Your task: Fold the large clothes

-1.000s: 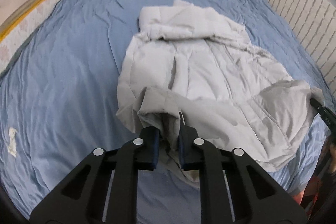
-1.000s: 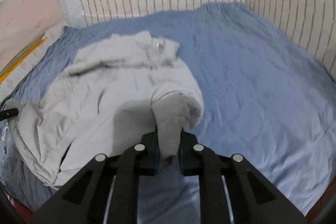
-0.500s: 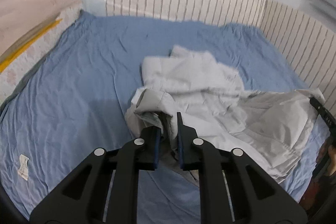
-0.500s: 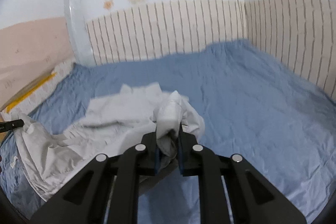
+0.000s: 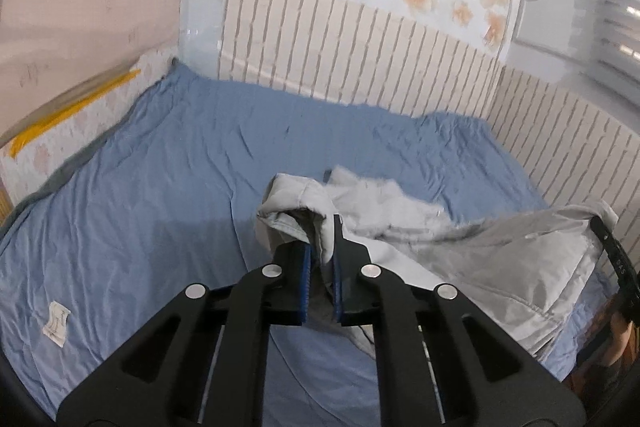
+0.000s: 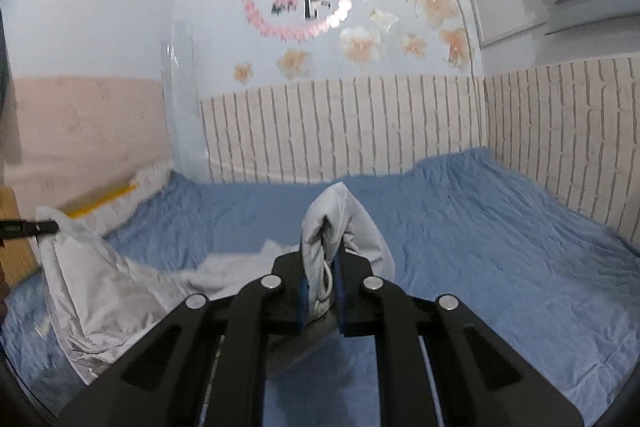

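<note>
Both grippers are lifting a grey jacket (image 5: pixel 500 259) off the blue bedsheet (image 5: pixel 140 207), higher than a second ago: the left gripper (image 5: pixel 320 267) and right gripper (image 6: pixel 322 287) are each pinching an edge, likely readying the next fold.

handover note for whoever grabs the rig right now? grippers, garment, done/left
Left gripper: shut on a bunched fold of the grey jacket; its jaws have just been closing on it.
Right gripper: shut on another bunched part of the same jacket, a white cord caught between the pads.
Jacket: both gripped ends are lifted above the blue bedsheet; the middle sags between them, with part trailing on the sheet.
Done: both grips taken, garment raised.
Left: probably shake it flat, lay it back down, then make every fold. No fold is visible yet.
</note>
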A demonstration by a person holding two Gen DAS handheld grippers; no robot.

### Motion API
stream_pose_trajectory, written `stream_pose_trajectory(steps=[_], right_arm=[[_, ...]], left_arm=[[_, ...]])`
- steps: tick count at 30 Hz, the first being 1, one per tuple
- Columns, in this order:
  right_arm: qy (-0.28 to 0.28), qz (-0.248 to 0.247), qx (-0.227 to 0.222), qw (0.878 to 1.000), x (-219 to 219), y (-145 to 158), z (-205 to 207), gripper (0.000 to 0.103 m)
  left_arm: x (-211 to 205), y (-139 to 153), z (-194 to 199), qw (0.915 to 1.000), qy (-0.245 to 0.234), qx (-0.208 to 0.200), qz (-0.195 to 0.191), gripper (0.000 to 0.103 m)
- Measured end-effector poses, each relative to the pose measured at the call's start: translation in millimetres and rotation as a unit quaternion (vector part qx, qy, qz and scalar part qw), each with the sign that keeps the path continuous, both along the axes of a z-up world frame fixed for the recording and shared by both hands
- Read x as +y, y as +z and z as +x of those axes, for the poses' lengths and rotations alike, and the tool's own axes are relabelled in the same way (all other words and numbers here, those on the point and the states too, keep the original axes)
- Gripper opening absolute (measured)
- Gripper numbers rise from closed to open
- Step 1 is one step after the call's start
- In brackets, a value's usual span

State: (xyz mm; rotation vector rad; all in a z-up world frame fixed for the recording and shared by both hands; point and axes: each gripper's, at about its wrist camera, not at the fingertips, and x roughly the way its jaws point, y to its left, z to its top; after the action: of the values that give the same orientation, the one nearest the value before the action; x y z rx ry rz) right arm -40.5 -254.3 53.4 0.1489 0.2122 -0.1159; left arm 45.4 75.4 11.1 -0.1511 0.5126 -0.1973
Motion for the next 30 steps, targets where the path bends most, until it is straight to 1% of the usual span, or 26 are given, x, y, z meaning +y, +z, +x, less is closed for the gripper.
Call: stream_pose_trajectory(steps=[7,8,10,11,12,14,15,17,18,21,23,25,27,28,30], right_arm=[[-0.017,0.017,-0.06,0.998,-16.0,35.5,-43.9,0.01],[-0.022,0.015,-0.071,0.997,-18.5,41.9,-51.0,0.01],[-0.029,0.013,-0.075,0.997,-22.5,47.7,-53.1,0.01],[-0.036,0.011,-0.07,0.997,-26.1,47.2,-48.8,0.01],[-0.045,0.003,-0.056,0.997,-28.6,42.8,-39.4,0.01],[-0.055,-0.004,-0.022,0.998,-35.2,27.0,-14.7,0.01],[-0.055,0.0,0.001,0.999,-39.6,14.6,-0.2,0.01],[-0.052,0.014,0.04,0.998,-48.2,-10.4,24.6,0.01],[-0.051,0.016,0.058,0.997,-52.5,-24.3,38.5,0.01],[-0.046,0.012,0.087,0.995,-60.7,-47.8,75.2,0.01],[-0.039,0.008,0.096,0.995,-65.0,-50.6,100.2,0.01],[-0.035,0.004,0.098,0.995,-69.6,-45.8,125.1,0.01],[-0.034,-0.003,0.098,0.995,-76.2,-33.6,160.7,0.01],[-0.035,-0.006,0.099,0.995,-76.6,-31.3,168.5,0.01],[-0.043,-0.019,0.111,0.993,-81.4,-26.1,205.9,0.009]], left_arm=[[15.1,42.8,-52.8,0.9979,-0.019,-0.054,-0.03,0.006],[14.2,48.9,-59.9,0.9972,-0.026,-0.064,-0.028,0.006],[5.5,54.3,-63.9,0.9965,-0.035,-0.075,-0.002,0.007],[0.7,53.2,-62.8,0.9963,-0.037,-0.076,0.013,0.008],[-6.1,46.8,-53.7,0.9966,-0.036,-0.069,0.027,0.008],[-14.7,26.3,-29.0,0.9979,-0.031,-0.035,0.045,0.008],[-16.9,18.3,-17.3,0.9983,-0.03,-0.02,0.046,0.008],[-18.0,-7.9,14.3,0.9983,-0.029,0.025,0.045,0.008],[-17.3,-17.6,25.9,0.9978,-0.025,0.038,0.048,0.008],[-21.3,-41.9,69.7,0.9953,-0.007,0.07,0.066,0.009],[-22.9,-41.7,95.1,0.9944,0.0,0.077,0.073,0.009],[-24.9,-32.1,121.1,0.9947,0.006,0.078,0.067,0.009],[-28.4,-21.0,144.0,0.9946,0.015,0.072,0.073,0.009],[-31.0,-15.1,157.5,0.9948,0.02,0.062,0.079,0.01],[-38.1,-12.3,187.8,0.9931,0.031,0.051,0.101,0.012]])
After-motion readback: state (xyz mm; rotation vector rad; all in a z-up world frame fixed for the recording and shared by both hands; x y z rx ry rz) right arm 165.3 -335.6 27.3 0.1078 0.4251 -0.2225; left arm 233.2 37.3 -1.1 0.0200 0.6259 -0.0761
